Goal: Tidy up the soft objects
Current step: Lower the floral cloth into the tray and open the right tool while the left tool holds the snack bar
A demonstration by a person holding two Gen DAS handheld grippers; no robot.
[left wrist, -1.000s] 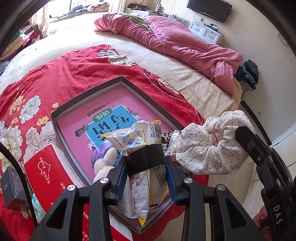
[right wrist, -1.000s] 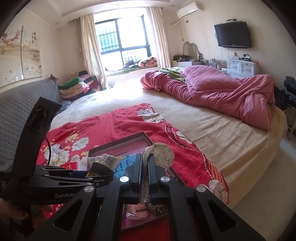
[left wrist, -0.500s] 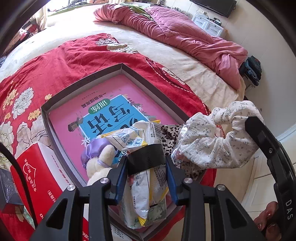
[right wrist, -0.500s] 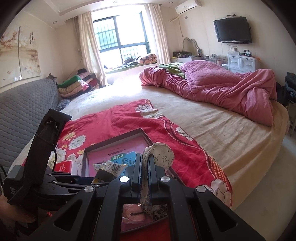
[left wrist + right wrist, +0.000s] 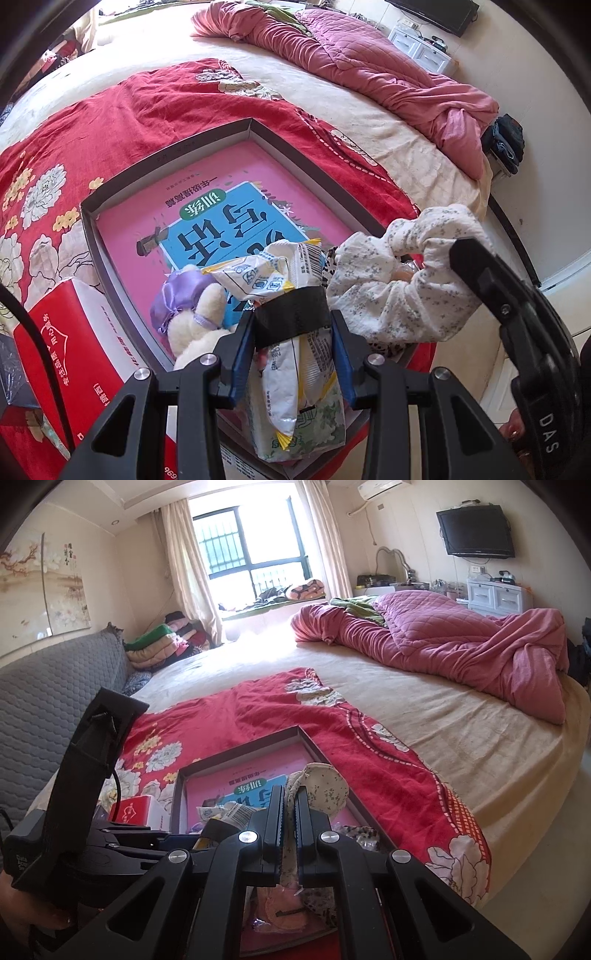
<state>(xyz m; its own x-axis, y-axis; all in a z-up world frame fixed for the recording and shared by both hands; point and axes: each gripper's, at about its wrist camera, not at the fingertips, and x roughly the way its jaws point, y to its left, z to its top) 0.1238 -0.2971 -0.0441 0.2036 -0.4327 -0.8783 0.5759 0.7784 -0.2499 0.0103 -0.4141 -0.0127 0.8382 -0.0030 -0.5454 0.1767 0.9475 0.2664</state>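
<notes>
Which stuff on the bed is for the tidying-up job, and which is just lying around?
For the job:
- left tongs, shut on the snack packet
- right tongs, shut on the flowery cloth
- plush toy
- tray

Just lying about:
- pink quilt
- red tissue box
- TV

One shallow grey cardboard box point(image 5: 166, 158), one pink-and-blue book point(image 5: 221, 206), one cream plush toy point(image 5: 199, 321), two white floral scrunchies point(image 5: 399, 295), one red tissue carton point(image 5: 74, 350).
</notes>
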